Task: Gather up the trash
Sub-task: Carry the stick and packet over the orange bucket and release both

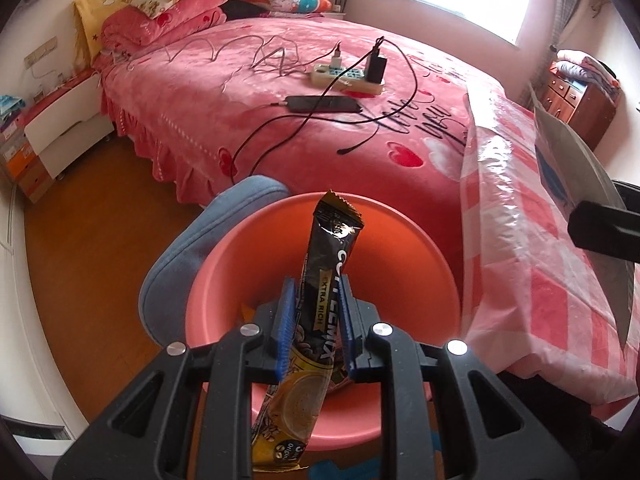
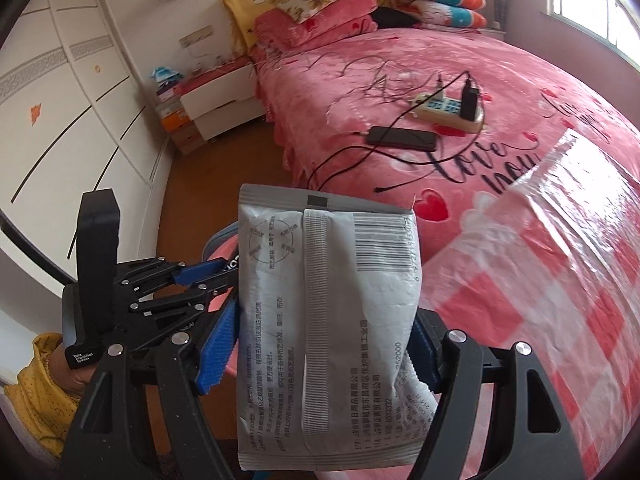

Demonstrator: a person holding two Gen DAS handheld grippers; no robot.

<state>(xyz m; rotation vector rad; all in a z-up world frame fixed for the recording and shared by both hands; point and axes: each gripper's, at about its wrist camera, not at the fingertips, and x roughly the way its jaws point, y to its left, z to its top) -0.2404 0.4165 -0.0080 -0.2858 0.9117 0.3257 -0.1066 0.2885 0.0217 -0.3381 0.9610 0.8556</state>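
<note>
My left gripper [image 1: 316,312] is shut on a black and yellow coffee-mix sachet [image 1: 320,280], which stands upright between the blue pads over a pink plastic basin [image 1: 400,248]. A bit of yellow trash lies inside the basin. My right gripper [image 2: 320,344] is shut on a puffy white packet [image 2: 320,320] with a barcode and printed text; the packet fills the gap between the jaws. In the right wrist view, the left gripper [image 2: 208,276] shows at the left, held by a hand in a yellow sleeve [image 2: 36,384]. The white packet [image 1: 576,184] also shows at the right edge of the left wrist view.
The basin rests on a blue cushioned seat [image 1: 188,248]. A table with a pink checked plastic cover [image 1: 540,264] stands to the right. Behind lies a pink bed [image 1: 224,92] with a power strip [image 1: 344,76], a phone [image 1: 324,104] and cables. White wardrobe doors [image 2: 60,112] and wooden floor [image 1: 88,248] are on the left.
</note>
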